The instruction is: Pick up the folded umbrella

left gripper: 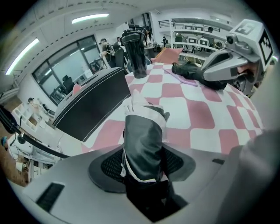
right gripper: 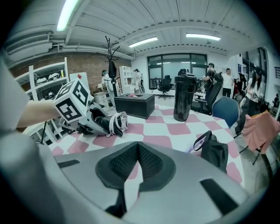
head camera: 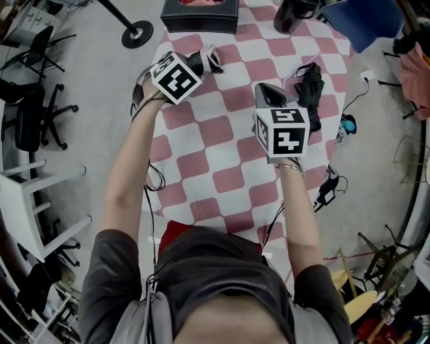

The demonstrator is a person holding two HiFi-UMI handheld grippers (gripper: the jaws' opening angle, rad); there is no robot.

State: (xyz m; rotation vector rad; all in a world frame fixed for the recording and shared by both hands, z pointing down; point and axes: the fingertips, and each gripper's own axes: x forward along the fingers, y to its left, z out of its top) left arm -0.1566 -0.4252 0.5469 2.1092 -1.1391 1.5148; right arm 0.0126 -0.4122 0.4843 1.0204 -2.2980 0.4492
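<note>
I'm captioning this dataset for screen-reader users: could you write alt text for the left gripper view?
The left tool grips a folded umbrella, black with white trim, lying on a pink-and-white checked table. Beyond stand a black box and a dark tumbler; the right tool hovers at upper right near a black pouch.

One umbrella (head camera: 205,62), one box (head camera: 199,18), one bottle (head camera: 291,16)

Left gripper (left gripper: 144,159) clamped, right gripper (right gripper: 139,164) closed

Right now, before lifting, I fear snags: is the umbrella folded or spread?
Folded: the umbrella is a compact bundle, canopy gathered tight, between the jaws of the left tool.
</note>
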